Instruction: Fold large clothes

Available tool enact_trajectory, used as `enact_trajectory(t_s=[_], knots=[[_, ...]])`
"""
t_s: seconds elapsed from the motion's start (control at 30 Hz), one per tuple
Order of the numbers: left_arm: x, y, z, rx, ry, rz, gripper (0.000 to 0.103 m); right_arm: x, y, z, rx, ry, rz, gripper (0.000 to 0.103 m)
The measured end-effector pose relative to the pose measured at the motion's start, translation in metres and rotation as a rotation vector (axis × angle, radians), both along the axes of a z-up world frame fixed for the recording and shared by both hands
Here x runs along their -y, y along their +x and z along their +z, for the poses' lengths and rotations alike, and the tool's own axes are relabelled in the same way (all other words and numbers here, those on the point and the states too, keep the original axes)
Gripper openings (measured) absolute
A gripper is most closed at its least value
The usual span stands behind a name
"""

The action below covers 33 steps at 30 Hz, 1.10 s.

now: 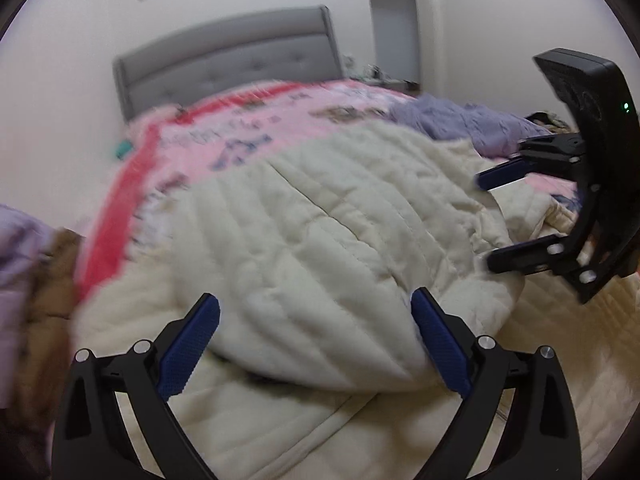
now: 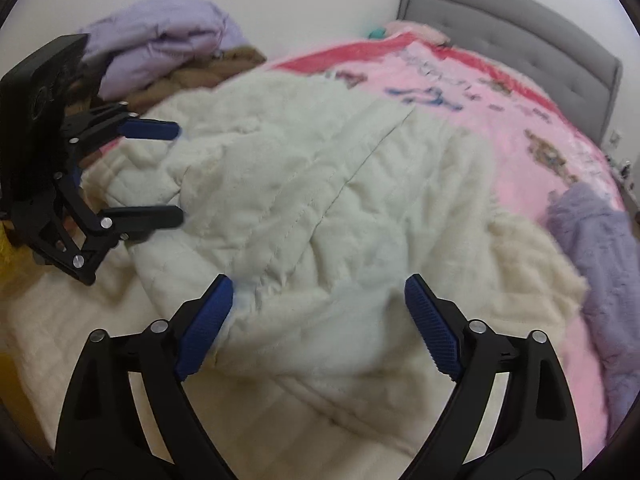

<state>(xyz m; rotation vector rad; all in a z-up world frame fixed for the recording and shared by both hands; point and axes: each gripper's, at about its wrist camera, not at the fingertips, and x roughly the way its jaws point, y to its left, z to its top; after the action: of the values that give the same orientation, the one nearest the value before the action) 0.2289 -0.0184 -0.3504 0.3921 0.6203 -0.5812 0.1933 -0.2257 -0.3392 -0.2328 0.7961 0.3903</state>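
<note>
A bulky cream quilted garment (image 2: pixel 320 184), soft and stitched in ribs, is heaped on the glossy pink printed bedspread (image 2: pixel 500 120). The left gripper (image 1: pixel 316 312) and right gripper (image 2: pixel 320 292) are held spread wide, nothing clamped, ribbed blue pads (image 2: pixel 208 328) just above the fabric. A fuzzy lilac blanket (image 2: pixel 600 248) is bunched beside it.

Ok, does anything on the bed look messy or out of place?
The cream quilted coat lies bunched and rumpled, not flat. A lilac garment sits crumpled beside it on the pink blanket. Nothing looks damaged or spilled.
</note>
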Motion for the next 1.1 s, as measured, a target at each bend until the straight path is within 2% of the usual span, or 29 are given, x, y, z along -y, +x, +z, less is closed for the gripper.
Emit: enact_trajectory(t_s=[0.1, 0.17, 0.33, 0.4, 0.53, 0.63, 0.8, 1.0, 1.1], knots=[[-0.028, -0.031, 0.022, 0.033, 0.009, 0.08, 0.098, 0.017, -0.035, 0.018, 0.022, -0.021, -0.063, 0.092], [-0.048, -0.052, 0.028, 0.028, 0.045, 0.123, 0.098, 0.029, -0.066, 0.021, -0.003, -0.06, -0.127, 0.095], [-0.097, -0.11, 0.02, -0.062, 0.209, 0.15, 0.098, 0.055, -0.14, 0.009, -0.124, -0.138, -0.317, 0.095], [-0.115, -0.129, 0.011, -0.121, 0.233, 0.162, 0.098, 0.061, -0.167, 0.004, -0.166, -0.142, -0.396, 0.095], [-0.146, -0.158, -0.013, -0.246, 0.192, 0.21, 0.098, 0.066, -0.209, -0.013, -0.201, -0.183, -0.521, 0.095], [-0.153, -0.173, -0.033, -0.277, 0.2, 0.24, 0.098, 0.069, -0.231, -0.032, -0.221, -0.197, -0.562, 0.095], [-0.169, -0.194, -0.056, -0.3, 0.132, 0.334, 0.098, 0.074, -0.252, -0.055, -0.238, -0.142, -0.607, 0.095], [-0.174, -0.201, -0.073, -0.313, 0.093, 0.398, 0.098, 0.085, -0.267, -0.073, -0.266, 0.018, -0.693, 0.095], [-0.181, -0.199, -0.082, -0.395, 0.004, 0.489, 0.098, 0.085, -0.268, -0.076, -0.27, 0.04, -0.697, 0.095]])
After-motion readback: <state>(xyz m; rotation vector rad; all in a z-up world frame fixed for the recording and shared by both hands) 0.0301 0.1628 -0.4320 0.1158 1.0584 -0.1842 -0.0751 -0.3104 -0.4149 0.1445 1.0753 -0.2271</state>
